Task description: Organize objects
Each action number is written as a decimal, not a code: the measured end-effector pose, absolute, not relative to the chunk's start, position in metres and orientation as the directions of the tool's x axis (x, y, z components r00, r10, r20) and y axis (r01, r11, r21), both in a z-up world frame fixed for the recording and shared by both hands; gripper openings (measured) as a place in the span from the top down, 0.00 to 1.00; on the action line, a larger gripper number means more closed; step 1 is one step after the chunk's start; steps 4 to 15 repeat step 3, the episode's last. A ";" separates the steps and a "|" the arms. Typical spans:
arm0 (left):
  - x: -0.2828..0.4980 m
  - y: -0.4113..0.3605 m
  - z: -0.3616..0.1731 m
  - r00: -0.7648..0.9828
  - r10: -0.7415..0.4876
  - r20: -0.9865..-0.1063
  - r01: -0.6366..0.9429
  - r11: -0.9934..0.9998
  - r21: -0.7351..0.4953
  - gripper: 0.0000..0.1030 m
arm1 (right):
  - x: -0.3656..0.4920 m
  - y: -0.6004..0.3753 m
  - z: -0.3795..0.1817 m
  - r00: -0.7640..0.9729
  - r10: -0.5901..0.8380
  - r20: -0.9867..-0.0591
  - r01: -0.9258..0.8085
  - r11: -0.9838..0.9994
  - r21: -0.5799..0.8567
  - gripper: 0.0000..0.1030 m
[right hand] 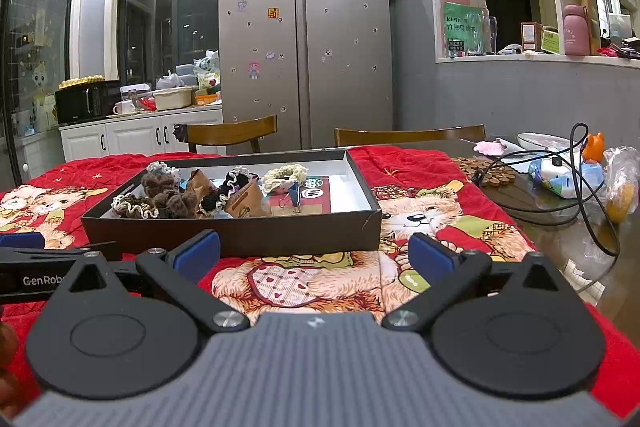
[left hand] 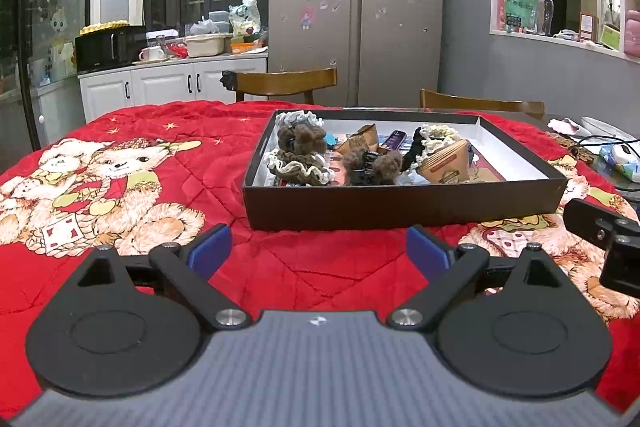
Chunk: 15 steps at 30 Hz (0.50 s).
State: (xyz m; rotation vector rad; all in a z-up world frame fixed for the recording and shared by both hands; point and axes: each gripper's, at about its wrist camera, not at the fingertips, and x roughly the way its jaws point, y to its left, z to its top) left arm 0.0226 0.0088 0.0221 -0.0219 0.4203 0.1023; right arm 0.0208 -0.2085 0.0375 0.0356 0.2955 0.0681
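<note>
A shallow dark box (left hand: 400, 205) (right hand: 240, 227) with a white inside sits on the red bear-print cloth. It holds frilly scrunchies (left hand: 300, 169) (right hand: 285, 174), brown fuzzy hair clips (left hand: 302, 139) (right hand: 160, 185), brown paper packets (left hand: 446, 163) (right hand: 246, 205) and a blue binder clip (right hand: 295, 193). My left gripper (left hand: 319, 251) hovers low in front of the box's near wall, open, with nothing between its blue pads. My right gripper (right hand: 314, 257) is also open and empty, in front of the box's near right corner. Each gripper shows at the edge of the other's view.
Two wooden chairs (left hand: 286, 83) (right hand: 408, 135) stand behind the table. At the right end lie a black cable (right hand: 580, 187), a wooden-disc mat (right hand: 486, 169), plastic bags (right hand: 620, 179) and a white dish. The red cloth (left hand: 132, 163) left of the box carries nothing.
</note>
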 end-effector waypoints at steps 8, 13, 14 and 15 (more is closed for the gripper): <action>0.023 0.009 0.022 0.909 0.084 -0.409 -0.094 0.996 -0.004 0.06 | 0.021 -0.208 0.038 0.954 0.073 -0.290 -0.063 0.997 0.044 0.00; 0.023 0.009 0.022 0.909 0.084 -0.409 -0.094 0.996 -0.004 0.06 | 0.021 -0.208 0.038 0.954 0.073 -0.290 -0.063 0.997 0.044 0.00; 0.023 0.009 0.022 0.909 0.084 -0.409 -0.094 0.996 -0.004 0.06 | 0.021 -0.208 0.038 0.954 0.073 -0.290 -0.063 0.997 0.044 0.00; 0.023 0.009 0.022 0.909 0.084 -0.409 -0.094 0.996 -0.004 0.06 | 0.021 -0.208 0.038 0.954 0.073 -0.290 -0.063 0.997 0.044 0.00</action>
